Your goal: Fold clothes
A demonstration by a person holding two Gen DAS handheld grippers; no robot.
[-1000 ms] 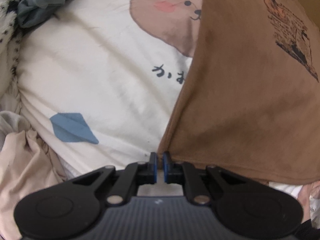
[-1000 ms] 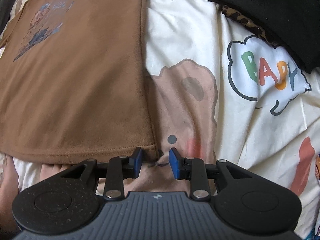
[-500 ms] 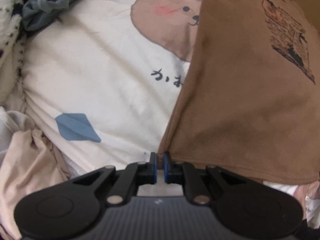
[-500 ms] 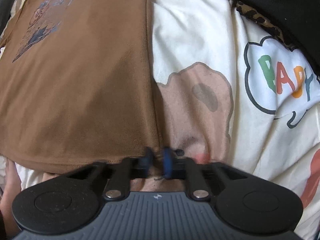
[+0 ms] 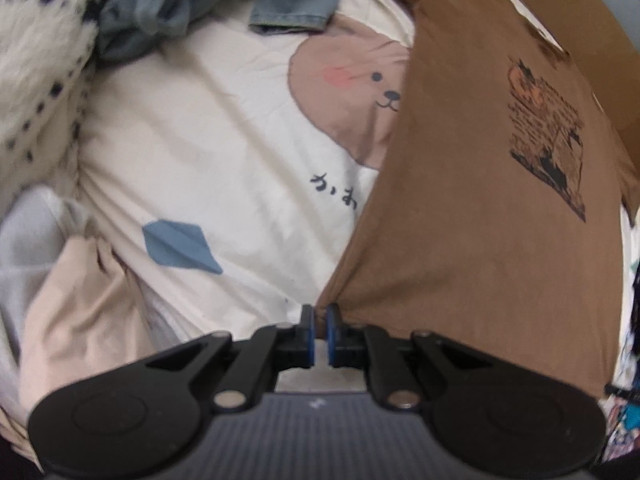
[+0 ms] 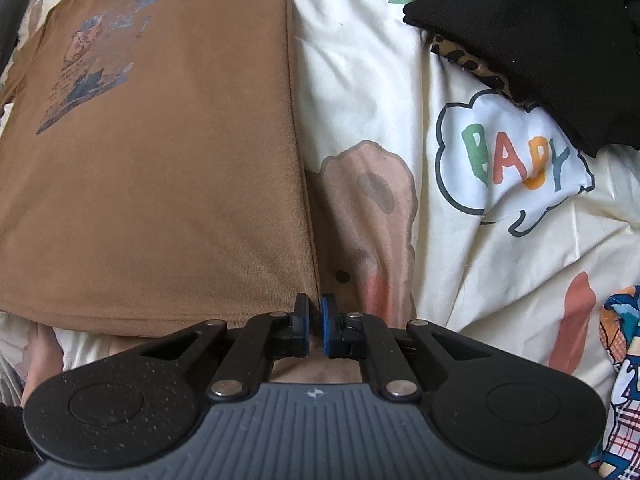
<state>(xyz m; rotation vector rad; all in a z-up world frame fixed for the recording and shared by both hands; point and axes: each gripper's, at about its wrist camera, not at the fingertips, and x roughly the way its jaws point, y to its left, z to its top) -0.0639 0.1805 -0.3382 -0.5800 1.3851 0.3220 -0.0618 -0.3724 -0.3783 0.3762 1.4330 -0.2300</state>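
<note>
One brown T-shirt [image 5: 480, 208] lies flat on the cartoon-print bedsheet [image 5: 208, 168]. Two claws: left claw [image 5: 319, 316] clamped on its near-left hem corner; right claw [image 6: 315, 312], just closed, clamped on its near-right corner.

Brown shirt on a cream cartoon sheet

The brown T-shirt [image 6: 168, 184] bears a dark print; the cream bedsheet [image 5: 208, 168] shows a tan bear and blue kite; the black garment [image 6: 552, 40] covers leopard-print cloth [image 6: 466, 58].
</note>
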